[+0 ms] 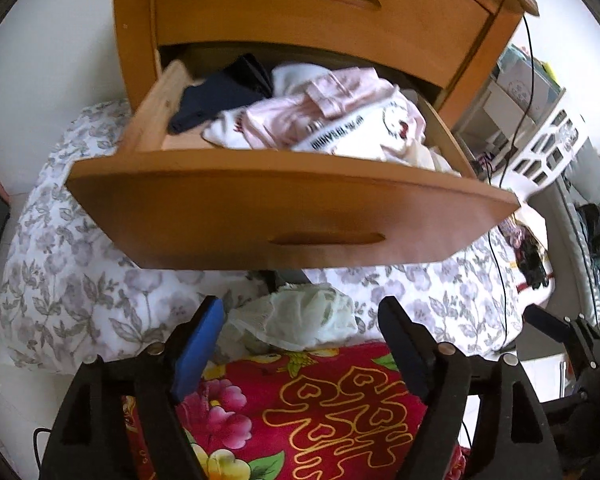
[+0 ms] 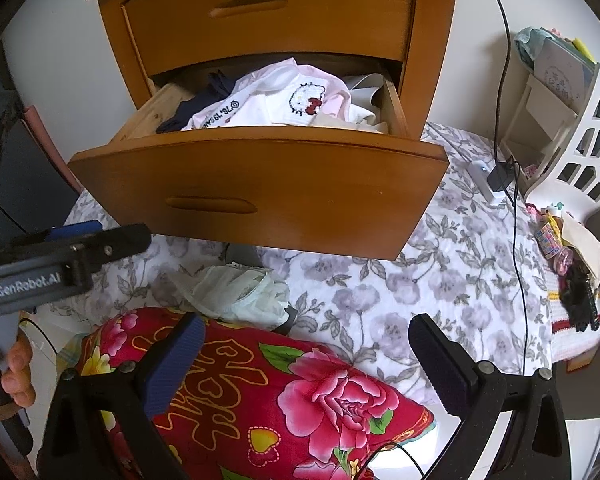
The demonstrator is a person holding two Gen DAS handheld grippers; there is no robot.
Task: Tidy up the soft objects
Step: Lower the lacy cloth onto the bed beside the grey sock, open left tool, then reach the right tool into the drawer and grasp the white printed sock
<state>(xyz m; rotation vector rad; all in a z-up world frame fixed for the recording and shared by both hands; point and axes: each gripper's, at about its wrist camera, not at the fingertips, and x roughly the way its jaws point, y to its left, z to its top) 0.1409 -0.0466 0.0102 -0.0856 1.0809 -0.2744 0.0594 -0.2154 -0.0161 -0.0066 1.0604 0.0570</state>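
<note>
Both grippers, left and right, hang released, holding nothing. Crumpled pale cloth lies on the floral bedding below the open drawer, perhaps lengthwise side-to-side.

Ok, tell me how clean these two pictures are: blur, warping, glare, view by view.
Left wrist view: the pink and white clothes in the open wooden drawer are smeared by motion blur, and the drawer front bows from the fisheye. Right wrist view: sharper, the cat-face print on the white garment reads clearly; edges curve the same way. Both: soft daylight, no harsh glare, dark corners around the round image.
</note>
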